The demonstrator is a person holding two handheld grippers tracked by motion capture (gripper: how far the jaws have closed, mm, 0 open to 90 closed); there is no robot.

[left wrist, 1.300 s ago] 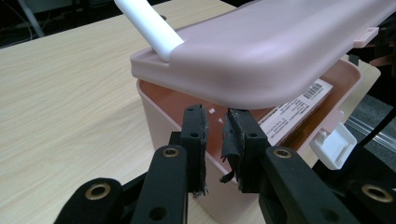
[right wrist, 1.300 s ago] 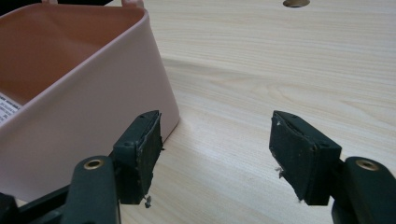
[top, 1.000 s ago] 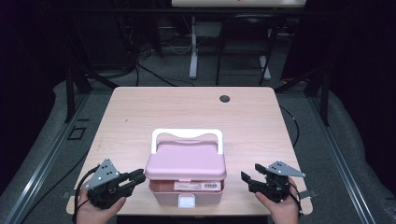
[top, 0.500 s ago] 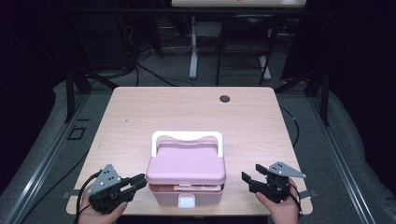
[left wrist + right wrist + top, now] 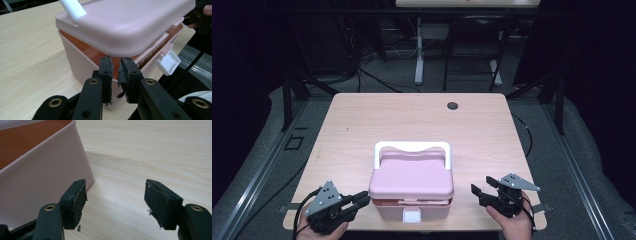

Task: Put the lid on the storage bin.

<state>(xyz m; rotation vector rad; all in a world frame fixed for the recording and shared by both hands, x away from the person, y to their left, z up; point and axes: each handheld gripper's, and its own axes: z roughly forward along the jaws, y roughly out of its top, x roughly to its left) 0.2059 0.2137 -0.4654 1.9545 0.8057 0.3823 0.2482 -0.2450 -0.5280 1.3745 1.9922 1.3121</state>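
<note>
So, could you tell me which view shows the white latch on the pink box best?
The left gripper view: the white latch hangs open beside the raised lid, close and sharp. In the high view the latch is a small white square on the box front. The right gripper view gives the box wall instead.

A light wooden table (image 5: pixel 362 130) with a round dark grommet (image 5: pixel 453 105) near its far edge is set on grey floor (image 5: pixel 577 165). Dark surroundings are seen behind, with black cables (image 5: pixel 377 82) and a white desk leg (image 5: pixel 418 55) beyond the far edge.
</note>
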